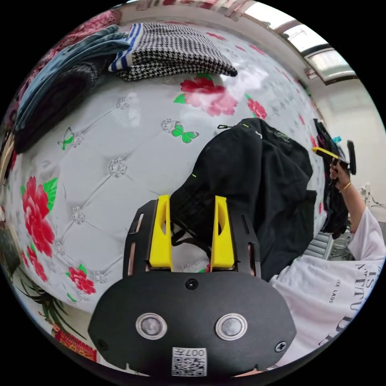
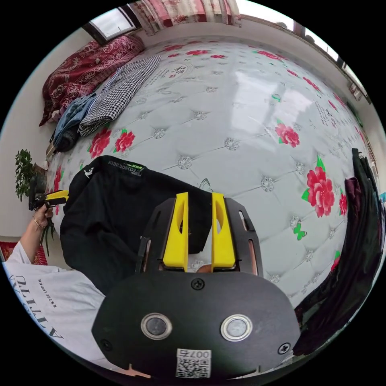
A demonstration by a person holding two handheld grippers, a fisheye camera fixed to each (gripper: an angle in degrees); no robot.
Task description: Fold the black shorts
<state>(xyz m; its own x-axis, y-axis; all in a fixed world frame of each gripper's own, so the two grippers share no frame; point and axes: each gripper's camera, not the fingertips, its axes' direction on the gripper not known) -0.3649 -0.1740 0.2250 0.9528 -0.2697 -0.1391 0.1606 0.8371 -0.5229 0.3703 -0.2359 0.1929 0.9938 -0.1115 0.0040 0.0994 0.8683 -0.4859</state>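
Between left gripper point(image 1: 189, 201) fingers: black shorts point(image 1: 257, 189) edge, fingers apart.

right claw point(image 2: 200, 201): jaws parted, over black shorts point(image 2: 116, 209) | bed point(image 2: 241, 120): floral

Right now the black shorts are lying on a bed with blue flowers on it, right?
Not quite: the flowers are red and pink, not blue, as the right gripper view shows. The black shorts do lie on the bed.
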